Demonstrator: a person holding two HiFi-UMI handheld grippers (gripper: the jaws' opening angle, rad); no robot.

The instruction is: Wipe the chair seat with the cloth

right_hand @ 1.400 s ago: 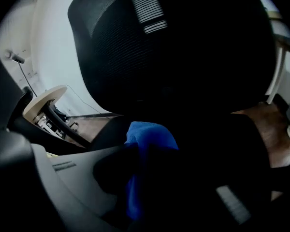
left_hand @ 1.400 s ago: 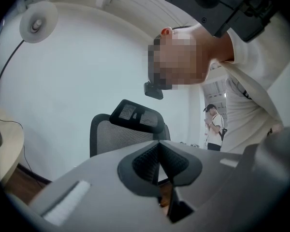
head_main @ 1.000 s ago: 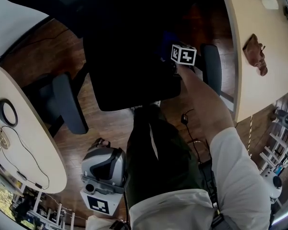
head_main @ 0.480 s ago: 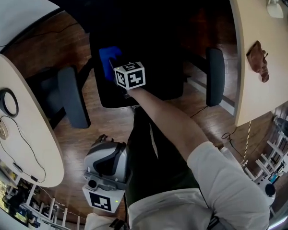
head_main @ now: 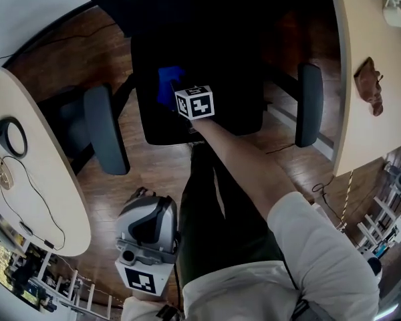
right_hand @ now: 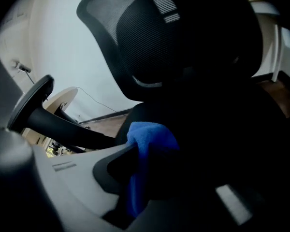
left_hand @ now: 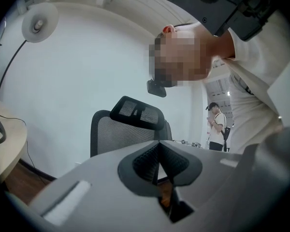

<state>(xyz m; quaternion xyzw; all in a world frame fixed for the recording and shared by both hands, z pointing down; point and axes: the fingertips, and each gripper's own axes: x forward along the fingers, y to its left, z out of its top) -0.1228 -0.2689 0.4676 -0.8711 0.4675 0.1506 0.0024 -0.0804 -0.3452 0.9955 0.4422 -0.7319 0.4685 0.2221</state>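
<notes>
The wiping looks to be under way. The right gripper (right_hand: 144,175) reaches out over the black chair seat (head_main: 220,105), and its fingers (right_hand: 118,170) are closed on a blue cloth (head_main: 168,84), which bunches up between them and spills out past the tips. In the head view the cloth lies on the seat's left half, towards the front edge, close to the left armrest (head_main: 107,139). The seat is very dark, so I cannot tell whether the cloth presses flat on it or only brushes it.

The left gripper (left_hand: 158,163) takes no part in this. It sits low by the person's lap, pointing up and away from the chair towards the backrest of another chair (left_hand: 128,127) and a white wall. Its fingers (left_hand: 145,161) stand a little apart with only a narrow gap between them, and nothing is in that gap.

The middle, the right side by the right armrest (head_main: 309,102) and the back of the seat show no cloth on them. So I judge that the next move calls for a firm sweep across towards the right, in overlapping passes. The grip has to stay tight so the bunched cloth does not slip out (a loose fold could drag free on the fabric), and the cloth must stay pressed down on the seat.
</notes>
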